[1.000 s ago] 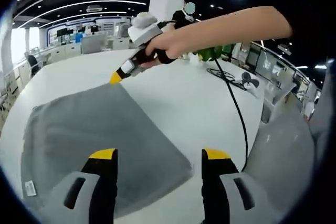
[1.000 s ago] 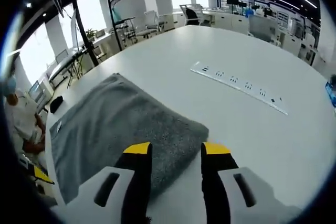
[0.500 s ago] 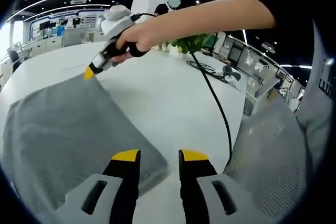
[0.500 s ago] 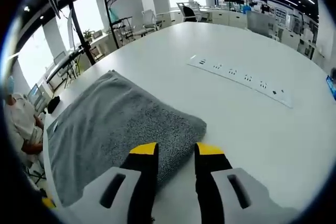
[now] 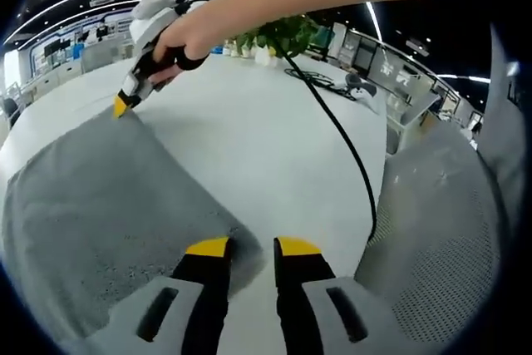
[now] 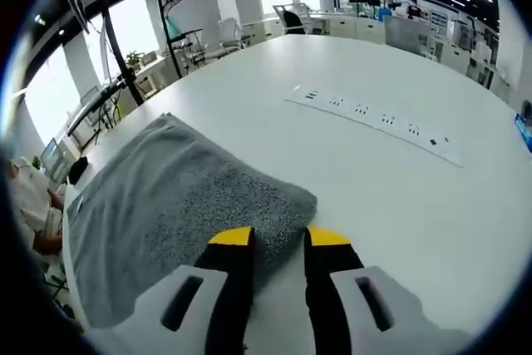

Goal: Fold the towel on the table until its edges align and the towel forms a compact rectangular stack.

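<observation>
Left tool (image 5: 249,247) pinching grey towel (image 5: 91,197), white table (image 5: 266,139), open office

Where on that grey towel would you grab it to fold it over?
Probably at two corners of one short edge. The towel lies flat on the white table, so slide the jaws in low from outside each corner. The right gripper is at one corner, the left gripper at another, both nearly closed.

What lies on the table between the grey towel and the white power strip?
Nothing: in the right gripper view, bare white table separates the towel from the power strip.
</observation>
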A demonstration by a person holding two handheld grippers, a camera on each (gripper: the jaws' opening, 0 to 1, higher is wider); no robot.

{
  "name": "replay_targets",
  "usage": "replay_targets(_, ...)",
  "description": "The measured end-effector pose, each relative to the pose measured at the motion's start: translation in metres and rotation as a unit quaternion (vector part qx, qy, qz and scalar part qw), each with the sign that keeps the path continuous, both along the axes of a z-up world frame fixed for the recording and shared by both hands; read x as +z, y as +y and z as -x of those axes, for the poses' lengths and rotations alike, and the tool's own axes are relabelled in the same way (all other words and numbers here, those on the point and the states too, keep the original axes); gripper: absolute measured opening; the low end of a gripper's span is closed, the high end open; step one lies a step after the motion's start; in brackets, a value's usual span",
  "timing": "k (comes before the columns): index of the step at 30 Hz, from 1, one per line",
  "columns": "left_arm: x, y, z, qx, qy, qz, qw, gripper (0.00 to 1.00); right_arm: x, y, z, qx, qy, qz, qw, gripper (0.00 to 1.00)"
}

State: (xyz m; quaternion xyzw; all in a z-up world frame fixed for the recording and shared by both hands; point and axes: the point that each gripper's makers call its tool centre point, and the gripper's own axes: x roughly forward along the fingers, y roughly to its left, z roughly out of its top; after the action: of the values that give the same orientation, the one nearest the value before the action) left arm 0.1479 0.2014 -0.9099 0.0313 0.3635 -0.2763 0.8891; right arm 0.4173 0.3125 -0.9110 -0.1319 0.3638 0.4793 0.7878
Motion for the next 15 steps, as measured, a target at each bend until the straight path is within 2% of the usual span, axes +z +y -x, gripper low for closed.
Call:
replay_targets(6, -0.011, 0.001, -0.001, -0.013, 0.007, -0.02, 0.9997, 0.18, -0.002, 0.001, 0.0, -0.004, 0.01, -0.01, 0.9999, 0.12)
replay_targets(9, -0.013, 0.005, -0.004, -0.04, -0.01, -0.071, 0.9966, 0.14, -0.004, 0.0, 0.0, 0.002, 0.002, -0.006, 1.0, 0.1)
replay_targets(10, -0.015, 0.002, -0.002, -0.061, -0.012, -0.089, 0.9941, 0.14, -0.004, 0.001, 0.001, 0.004, 0.0, -0.007, 1.0, 0.08)
replay_targets(12, -0.015, -0.001, -0.003, -0.073, -0.017, -0.101, 0.9921, 0.14, -0.005, 0.002, 0.001, 0.003, 0.004, -0.01, 0.9999, 0.06)
replay_targets(15, -0.016, -0.002, -0.003, -0.082, -0.02, -0.107, 0.9907, 0.13, -0.005, 0.001, -0.001, 0.008, -0.007, -0.005, 0.9999, 0.04)
